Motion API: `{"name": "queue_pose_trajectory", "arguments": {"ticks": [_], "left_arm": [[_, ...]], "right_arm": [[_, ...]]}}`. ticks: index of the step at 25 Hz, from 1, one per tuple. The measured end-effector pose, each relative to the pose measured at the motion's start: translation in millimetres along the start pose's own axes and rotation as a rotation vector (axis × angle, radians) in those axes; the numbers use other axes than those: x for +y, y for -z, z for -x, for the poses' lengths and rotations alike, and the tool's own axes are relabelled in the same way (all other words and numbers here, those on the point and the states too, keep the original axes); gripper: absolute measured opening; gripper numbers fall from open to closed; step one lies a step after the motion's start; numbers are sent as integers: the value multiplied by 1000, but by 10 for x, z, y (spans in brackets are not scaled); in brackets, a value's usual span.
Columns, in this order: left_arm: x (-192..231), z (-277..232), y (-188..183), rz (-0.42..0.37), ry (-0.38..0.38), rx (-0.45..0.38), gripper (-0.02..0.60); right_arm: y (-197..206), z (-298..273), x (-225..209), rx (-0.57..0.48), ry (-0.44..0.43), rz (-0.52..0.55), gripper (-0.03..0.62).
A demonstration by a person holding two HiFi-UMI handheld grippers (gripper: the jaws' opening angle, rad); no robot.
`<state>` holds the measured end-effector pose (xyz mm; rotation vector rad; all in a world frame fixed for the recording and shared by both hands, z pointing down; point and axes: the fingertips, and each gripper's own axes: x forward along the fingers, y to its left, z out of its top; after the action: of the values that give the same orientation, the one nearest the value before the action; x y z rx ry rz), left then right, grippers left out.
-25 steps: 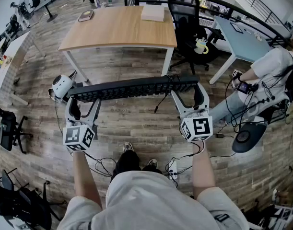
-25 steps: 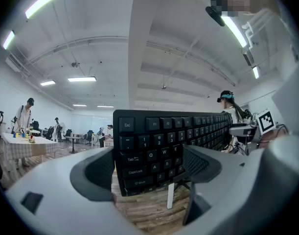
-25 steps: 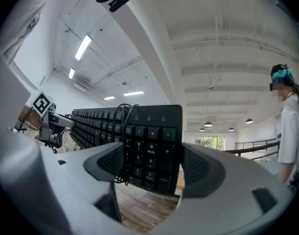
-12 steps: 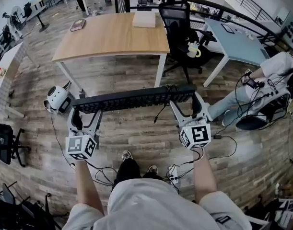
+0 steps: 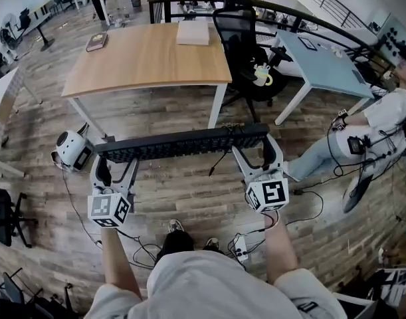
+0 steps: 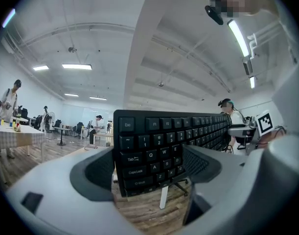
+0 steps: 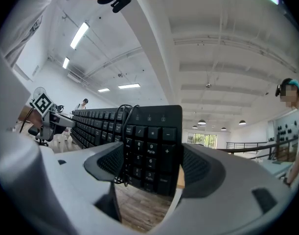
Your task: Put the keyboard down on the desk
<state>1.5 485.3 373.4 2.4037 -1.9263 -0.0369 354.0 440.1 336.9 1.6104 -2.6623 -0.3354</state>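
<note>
Hanging over the floor (image 5: pixel 156 108) short of the desk (image 5: pixel 146 58), the keyboard (image 5: pixel 183 142) is clamped at its ends by left gripper (image 5: pixel 116 159) and right gripper (image 5: pixel 256 150) — chair (image 5: pixel 239 32) beside the desk. Only the gripper views show key legends — Esc, numpad.

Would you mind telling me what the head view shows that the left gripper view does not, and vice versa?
Only the head view: the holder's forearms, the cable dangling from the keyboard, and a round white device on the floor. Only the left gripper view: the Esc, Tab and Caps Lock legends, and the ceiling lights. Both: the left claw shut on the keyboard's left end.
</note>
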Motion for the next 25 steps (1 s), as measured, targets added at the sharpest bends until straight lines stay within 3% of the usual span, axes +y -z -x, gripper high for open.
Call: {"name": "queue_pose_trajectory", "arguments": {"ticks": [13,25], "left_arm": [[951,-258,-199,-18,0,-12,430],[1419,-492,-150,0,-40,-2,430]], "right_arm": [[-106,-837,549,-33,3,-5,365],[-62,-1421,729,-36,-38,5,365]]}}
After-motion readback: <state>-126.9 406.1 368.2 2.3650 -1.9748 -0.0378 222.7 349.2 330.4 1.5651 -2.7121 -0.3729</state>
